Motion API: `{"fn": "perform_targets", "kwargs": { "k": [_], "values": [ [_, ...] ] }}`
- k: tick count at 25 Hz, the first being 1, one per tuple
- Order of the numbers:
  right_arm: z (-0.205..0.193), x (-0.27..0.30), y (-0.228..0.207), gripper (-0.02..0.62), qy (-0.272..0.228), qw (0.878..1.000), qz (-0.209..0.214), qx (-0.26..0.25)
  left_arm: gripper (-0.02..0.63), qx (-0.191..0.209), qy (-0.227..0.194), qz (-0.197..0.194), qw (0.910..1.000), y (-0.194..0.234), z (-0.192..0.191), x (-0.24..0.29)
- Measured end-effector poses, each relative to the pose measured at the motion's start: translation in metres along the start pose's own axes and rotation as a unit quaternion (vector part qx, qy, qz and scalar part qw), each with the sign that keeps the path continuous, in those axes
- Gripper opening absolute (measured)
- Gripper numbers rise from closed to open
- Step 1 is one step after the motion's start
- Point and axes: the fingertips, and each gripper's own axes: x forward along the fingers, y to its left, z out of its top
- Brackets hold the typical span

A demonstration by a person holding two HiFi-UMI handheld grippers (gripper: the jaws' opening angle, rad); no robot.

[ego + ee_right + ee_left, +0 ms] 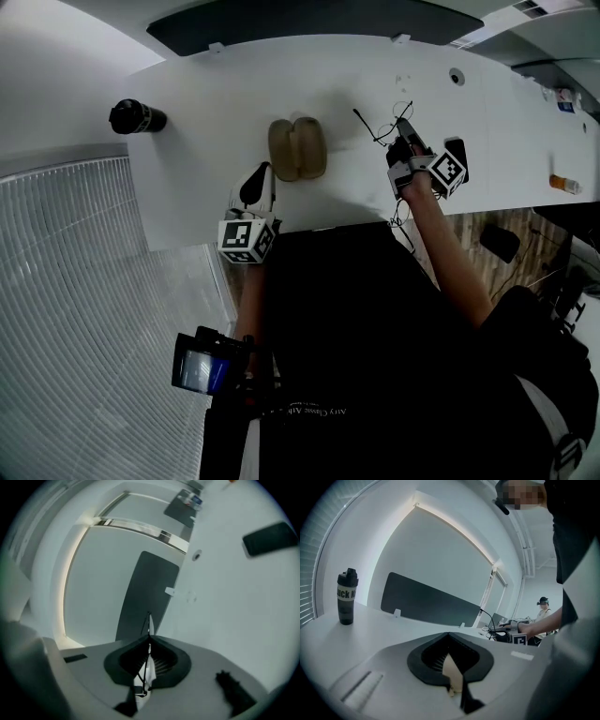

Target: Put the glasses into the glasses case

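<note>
Looking down from my head, the glasses case [297, 148] lies open on the white counter [206, 94], its two tan halves side by side, nearer my edge than the far one. Only the right gripper view shows the grasp itself. My right hand-held gripper [146, 667] is clenched on the glasses [148, 625], and their thin black frame pokes out past the jaw tips. They are over the counter, to the right of the case and apart from it. The left gripper view shows my left hand-held gripper [451, 672] clenched shut with a tan sliver in the seam. I cannot tell whether that sliver is the case's edge, though from above its tips sit just beside the case's left side. A black bottle [137, 117] stands near the counter's left edge, and a dark phone [269, 538] lies right of my right hand. Open white counter stretches between the bottle and the case.
</note>
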Motion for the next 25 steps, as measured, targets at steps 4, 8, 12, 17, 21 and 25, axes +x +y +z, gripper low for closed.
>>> {"fn": "perform_targets", "kwargs": {
  "k": [4, 8, 12, 17, 21, 25],
  "values": [
    [-0.025, 0.005, -0.001, 0.018, -0.004, 0.997, 0.023, 0.067, 0.008, -0.002, -0.001, 0.011, 0.9999, 0.012, 0.002, -0.012],
    [-0.027, 0.009, 0.024, 0.018, -0.064, 0.971, 0.119, 0.195, 0.008, -0.004, 0.000, 0.013, 0.9999, 0.020, -0.002, -0.020],
    [-0.032, 0.008, 0.065, 0.018, -0.094, 0.923, 0.249, 0.279, 0.008, -0.006, 0.003, 0.012, 0.9999, 0.022, -0.006, -0.023],
    [-0.045, 0.010, 0.085, 0.018, -0.088, 0.913, 0.271, 0.290, 0.008, -0.012, -0.001, 0.007, 0.9999, 0.019, -0.006, -0.020],
    [-0.065, 0.016, 0.089, 0.018, -0.046, 0.927, 0.260, 0.266, 0.008, -0.019, 0.000, 0.016, 0.9997, 0.024, -0.009, -0.024],
    [-0.083, 0.023, 0.089, 0.018, 0.033, 0.956, 0.220, 0.189, 0.008, -0.025, -0.003, 0.018, 0.9995, 0.027, -0.012, -0.029]
  ]
}}
